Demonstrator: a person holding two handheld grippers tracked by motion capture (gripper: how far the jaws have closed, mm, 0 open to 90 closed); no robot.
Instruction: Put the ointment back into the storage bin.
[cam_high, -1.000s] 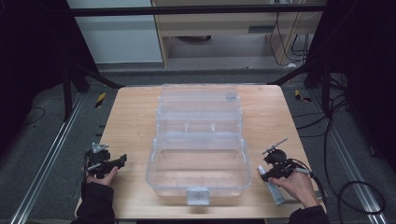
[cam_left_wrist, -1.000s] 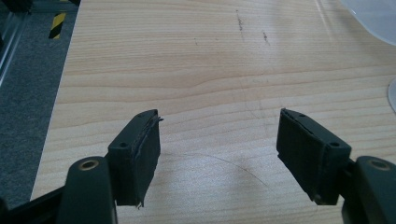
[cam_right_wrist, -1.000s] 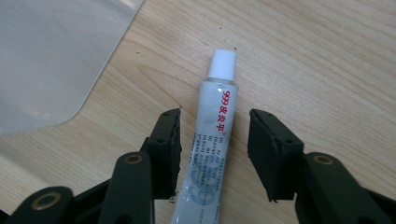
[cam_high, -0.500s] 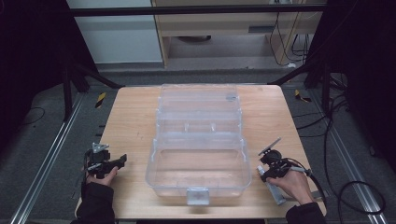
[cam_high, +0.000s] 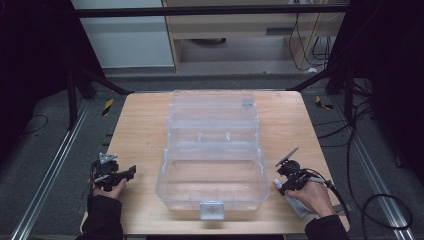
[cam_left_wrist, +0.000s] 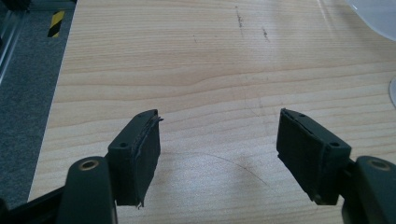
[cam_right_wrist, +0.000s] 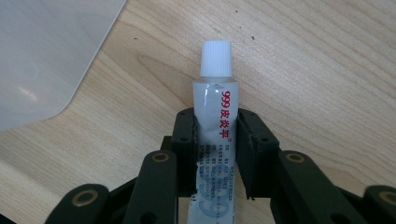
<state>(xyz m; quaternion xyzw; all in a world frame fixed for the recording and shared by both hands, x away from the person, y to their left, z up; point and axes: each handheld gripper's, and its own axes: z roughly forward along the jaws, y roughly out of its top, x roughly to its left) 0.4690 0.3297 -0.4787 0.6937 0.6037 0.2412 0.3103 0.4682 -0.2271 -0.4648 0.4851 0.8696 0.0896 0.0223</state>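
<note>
A small white tube (cam_right_wrist: 216, 107) with a white cap and red print lies on the wooden table (cam_high: 140, 130), right of a clear plastic box (cam_high: 212, 150) that stands with its lid open. My right gripper (cam_right_wrist: 216, 126) is shut on the tube's body; its jaws have just been closing around it. In the high view the right gripper (cam_high: 283, 188) sits near the table's front right, and the tube's cap (cam_high: 277, 183) points toward the box. My left gripper (cam_left_wrist: 219, 140) stands open over bare wood. It rests at the front left (cam_high: 131, 171), apart from the box.
A rounded corner of the clear box (cam_right_wrist: 42, 56) lies close to the left of the tube in the right gripper view. The table's left edge (cam_left_wrist: 60, 93) drops to a grey floor with metal rails (cam_high: 55, 165). Cables (cam_high: 360, 200) trail on the right.
The right hand has shifted slightly beside the box's front right corner. The left gripper and the box have stayed where they were.
</note>
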